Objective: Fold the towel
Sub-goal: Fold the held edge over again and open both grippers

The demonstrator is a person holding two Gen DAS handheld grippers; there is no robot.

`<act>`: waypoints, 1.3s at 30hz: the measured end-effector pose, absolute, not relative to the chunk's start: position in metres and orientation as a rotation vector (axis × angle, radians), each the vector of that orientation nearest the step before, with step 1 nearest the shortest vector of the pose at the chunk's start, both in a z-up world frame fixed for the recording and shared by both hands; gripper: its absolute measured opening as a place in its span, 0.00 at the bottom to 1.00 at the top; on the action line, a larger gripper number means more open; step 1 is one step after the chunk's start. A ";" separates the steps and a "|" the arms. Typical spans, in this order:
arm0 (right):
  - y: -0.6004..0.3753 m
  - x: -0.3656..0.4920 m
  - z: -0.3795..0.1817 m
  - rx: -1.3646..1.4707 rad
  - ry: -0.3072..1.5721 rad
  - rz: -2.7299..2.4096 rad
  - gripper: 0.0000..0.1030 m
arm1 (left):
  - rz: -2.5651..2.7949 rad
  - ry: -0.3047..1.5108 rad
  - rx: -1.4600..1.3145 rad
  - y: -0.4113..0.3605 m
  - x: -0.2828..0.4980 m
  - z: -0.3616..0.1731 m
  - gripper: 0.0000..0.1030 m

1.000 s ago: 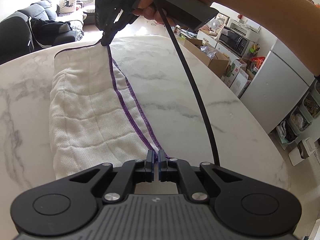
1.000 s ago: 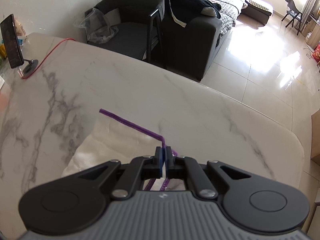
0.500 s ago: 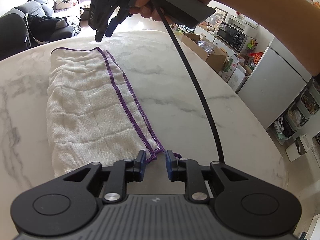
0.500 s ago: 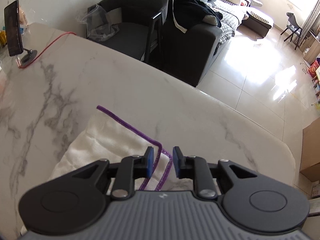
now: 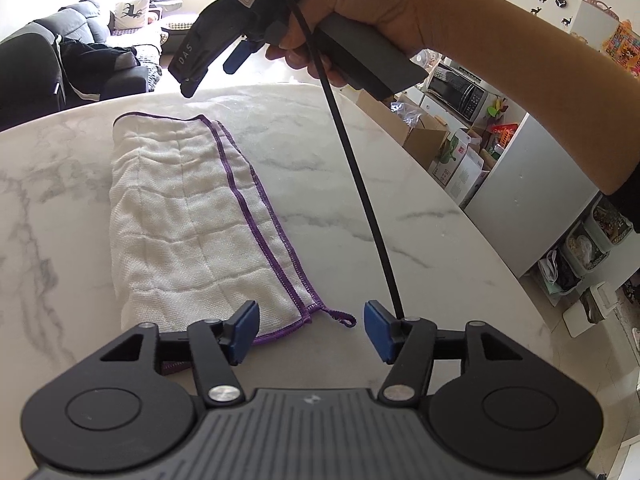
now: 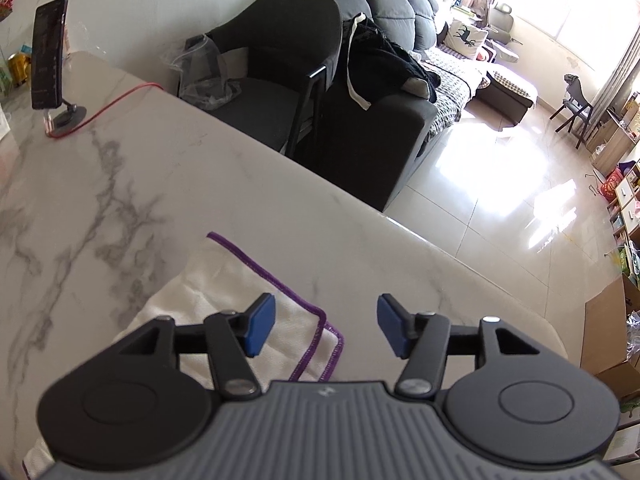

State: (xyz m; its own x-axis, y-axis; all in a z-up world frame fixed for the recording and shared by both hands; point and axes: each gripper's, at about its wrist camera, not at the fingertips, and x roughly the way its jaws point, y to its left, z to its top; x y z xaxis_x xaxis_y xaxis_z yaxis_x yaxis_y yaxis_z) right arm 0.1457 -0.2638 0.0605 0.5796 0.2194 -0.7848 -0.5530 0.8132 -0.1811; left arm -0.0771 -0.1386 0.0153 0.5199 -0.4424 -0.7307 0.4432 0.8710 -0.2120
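At near end of marble table (image 5: 400, 184): left gripper (image 5: 311, 330) jaws spread, just been opening, nothing pinched; towel (image 5: 188, 232) corner lies loose at 12 o'clock off fingertips. Right gripper (image 6: 326, 326) likewise parted, just been opening, hovering over far corner at its 10 o'clock, clear of cloth. Towel flat, long band, purple hems stacked along one side. Likely both corners dropped to let fold settle. Black cable (image 5: 360, 184) hangs over bare marble. Next fold probably crosswise.
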 end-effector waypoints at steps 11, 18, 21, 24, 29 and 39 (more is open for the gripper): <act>-0.260 0.139 0.053 -0.439 0.906 0.477 0.95 | -0.467 0.845 0.006 -0.120 -0.077 0.023 0.72; -0.262 0.130 0.051 -0.438 0.920 0.477 0.99 | -0.427 0.832 0.016 -0.106 -0.075 0.026 0.73; -0.264 0.125 0.051 -0.429 0.928 0.474 0.99 | -0.404 0.832 0.016 -0.100 -0.073 0.026 0.73; -0.266 0.120 0.051 -0.419 0.933 0.461 1.00 | -0.373 0.833 0.018 -0.093 -0.070 0.027 0.74; -0.270 0.108 0.048 -0.408 0.943 0.453 1.00 | -0.318 0.835 0.014 -0.078 -0.065 0.028 0.74; -0.286 0.080 0.043 -0.364 0.961 0.446 1.00 | -0.244 0.855 0.026 -0.059 -0.056 0.020 0.77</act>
State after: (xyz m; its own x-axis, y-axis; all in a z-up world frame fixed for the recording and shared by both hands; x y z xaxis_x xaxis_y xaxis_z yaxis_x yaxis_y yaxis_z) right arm 0.0800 -0.2856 0.0431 0.4951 0.2015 -0.8451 -0.5159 0.8509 -0.0993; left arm -0.0558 -0.0592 0.0204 0.6299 -0.2025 -0.7498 0.2237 0.9718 -0.0746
